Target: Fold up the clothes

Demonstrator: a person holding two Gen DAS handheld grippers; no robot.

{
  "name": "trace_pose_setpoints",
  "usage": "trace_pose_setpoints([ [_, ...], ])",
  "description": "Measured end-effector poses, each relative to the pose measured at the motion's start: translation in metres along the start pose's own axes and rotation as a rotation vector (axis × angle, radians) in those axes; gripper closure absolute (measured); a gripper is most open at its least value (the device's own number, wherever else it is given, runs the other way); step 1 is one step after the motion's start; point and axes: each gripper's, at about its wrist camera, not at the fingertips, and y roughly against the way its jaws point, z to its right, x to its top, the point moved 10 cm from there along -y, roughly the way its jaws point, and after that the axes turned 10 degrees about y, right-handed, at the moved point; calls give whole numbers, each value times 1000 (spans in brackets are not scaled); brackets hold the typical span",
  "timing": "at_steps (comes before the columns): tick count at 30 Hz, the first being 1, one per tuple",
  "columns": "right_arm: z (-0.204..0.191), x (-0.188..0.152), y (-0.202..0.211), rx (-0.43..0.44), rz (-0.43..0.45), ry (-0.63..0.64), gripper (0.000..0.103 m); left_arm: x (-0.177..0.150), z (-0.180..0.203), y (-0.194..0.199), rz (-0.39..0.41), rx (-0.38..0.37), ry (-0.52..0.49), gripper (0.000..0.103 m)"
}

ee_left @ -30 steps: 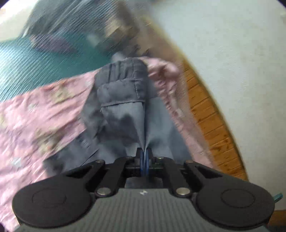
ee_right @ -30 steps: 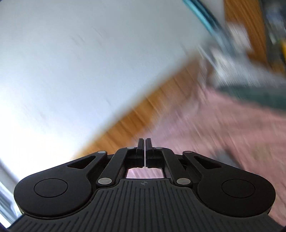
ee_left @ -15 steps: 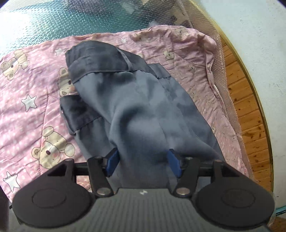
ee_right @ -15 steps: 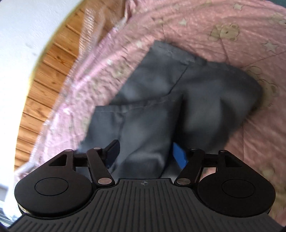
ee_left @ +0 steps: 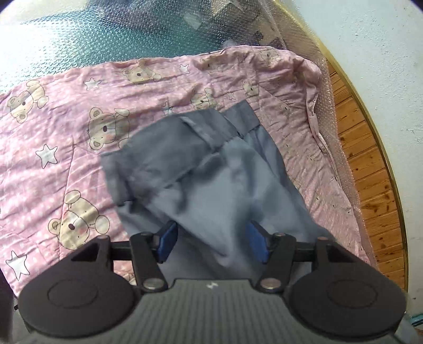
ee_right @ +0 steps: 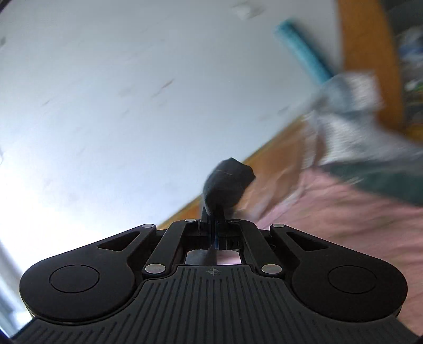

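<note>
Grey trousers lie crumpled on a pink blanket printed with bears and stars, waistband at the far end. My left gripper hovers open over the near part of the trousers, cloth between its blue pads but not clamped. In the right wrist view my right gripper is shut on a dark bunch of the grey cloth, lifted and tilted up toward a pale wall. That view is blurred by motion.
The blanket lies on a teal mat under bubble wrap. A wooden board and a white wall run along the right. In the right wrist view a teal tube and blurred pale cloth sit at the far right.
My left gripper let go of the trousers and has stayed open, drawing back a little. My right gripper opened over the trousers, then shut on a fold and swung up toward the wall.
</note>
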Motion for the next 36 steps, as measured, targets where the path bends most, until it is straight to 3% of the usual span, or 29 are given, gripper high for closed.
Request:
trace_pose_setpoints([
  [1, 26, -9, 4, -61, -31, -18, 103, -1, -3, 0, -2, 9, -2, 44],
  [5, 106, -117, 2, -269, -290, -182, 102, -5, -14, -2, -8, 45, -10, 44],
  [6, 123, -143, 4, -316, -350, -224, 95, -6, -16, -2, -10, 54, -12, 44],
  [8, 148, -185, 9, -391, -435, -292, 92, -8, -22, -2, -13, 71, -16, 44],
  [11, 144, -187, 18, -403, -397, -285, 75, 0, -17, 8, 10, 95, -71, 43],
  [12, 139, -181, 20, -413, -378, -244, 63, 4, -15, 13, 22, 103, -91, 43],
  [15, 108, -155, 25, -415, -324, -34, 58, 18, -8, 27, 58, 131, -168, 39],
  [17, 64, -147, 17, -318, -323, 112, 57, 31, -2, 34, 85, 150, -245, 32],
  [22, -95, -174, -9, 100, -413, 378, 41, 71, 27, 30, 129, 162, -433, 23],
  [26, -218, -230, -24, 394, -503, 492, 23, 69, 42, 4, 42, 80, -546, 12],
  [31, -314, -311, -55, 537, -634, 701, 21, 63, 57, -27, -77, -29, -682, 12],
  [33, -337, -337, -64, 552, -662, 795, 21, 60, 63, -40, -126, -74, -736, 25],
  [34, -344, -347, -66, 558, -688, 822, 28, 59, 66, -45, -150, -96, -763, 60],
  [35, -349, -355, -66, 565, -732, 827, 40, 57, 69, -51, -174, -118, -790, 87],
  [36, -354, -364, -66, 572, -775, 832, 84, 56, 71, -57, -198, -140, -816, 94],
])
